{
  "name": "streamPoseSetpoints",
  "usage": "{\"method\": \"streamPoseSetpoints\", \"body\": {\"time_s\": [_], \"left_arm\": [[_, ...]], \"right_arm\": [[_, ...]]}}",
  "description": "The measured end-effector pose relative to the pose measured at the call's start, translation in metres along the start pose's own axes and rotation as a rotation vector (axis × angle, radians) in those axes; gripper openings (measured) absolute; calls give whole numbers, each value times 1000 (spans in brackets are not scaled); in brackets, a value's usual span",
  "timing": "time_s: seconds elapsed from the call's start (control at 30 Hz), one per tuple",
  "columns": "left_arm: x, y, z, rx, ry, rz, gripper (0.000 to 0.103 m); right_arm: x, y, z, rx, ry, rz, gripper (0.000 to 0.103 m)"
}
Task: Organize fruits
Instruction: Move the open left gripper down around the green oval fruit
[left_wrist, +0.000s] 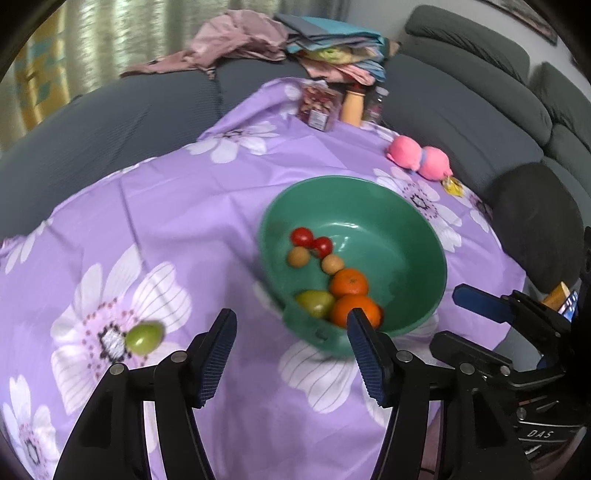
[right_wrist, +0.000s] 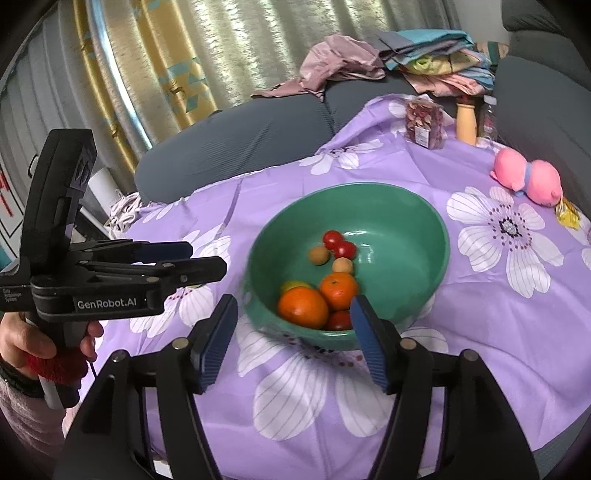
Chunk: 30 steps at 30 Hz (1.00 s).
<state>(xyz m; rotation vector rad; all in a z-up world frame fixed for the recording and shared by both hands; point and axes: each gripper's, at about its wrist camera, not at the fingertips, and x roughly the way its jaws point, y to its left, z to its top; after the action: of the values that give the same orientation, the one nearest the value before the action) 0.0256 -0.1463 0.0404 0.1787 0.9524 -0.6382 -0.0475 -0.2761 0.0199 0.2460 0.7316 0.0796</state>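
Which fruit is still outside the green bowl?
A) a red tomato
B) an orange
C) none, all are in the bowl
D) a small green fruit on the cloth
D: the small green fruit lies on the purple floral cloth to the left of the green bowl, apart from it, while the oranges and red tomatoes sit inside the bowl.

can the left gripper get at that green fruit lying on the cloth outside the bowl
Probably yes. The green fruit lies alone on the purple cloth, just left of the left gripper, whose jaws are open and empty; nothing stands between them.
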Motion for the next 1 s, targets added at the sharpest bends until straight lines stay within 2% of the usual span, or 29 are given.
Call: {"method": "streamPoseSetpoints", "body": {"time_s": [0.7,1.0], "left_arm": [[-66,71,-61,-160,-76,46,62],[-84,89,-75,-186,-105,52,62]], "right_arm": [[-3,92,-1,-189,35,74,65],[4,123,2,-248,54,103,65]]}}
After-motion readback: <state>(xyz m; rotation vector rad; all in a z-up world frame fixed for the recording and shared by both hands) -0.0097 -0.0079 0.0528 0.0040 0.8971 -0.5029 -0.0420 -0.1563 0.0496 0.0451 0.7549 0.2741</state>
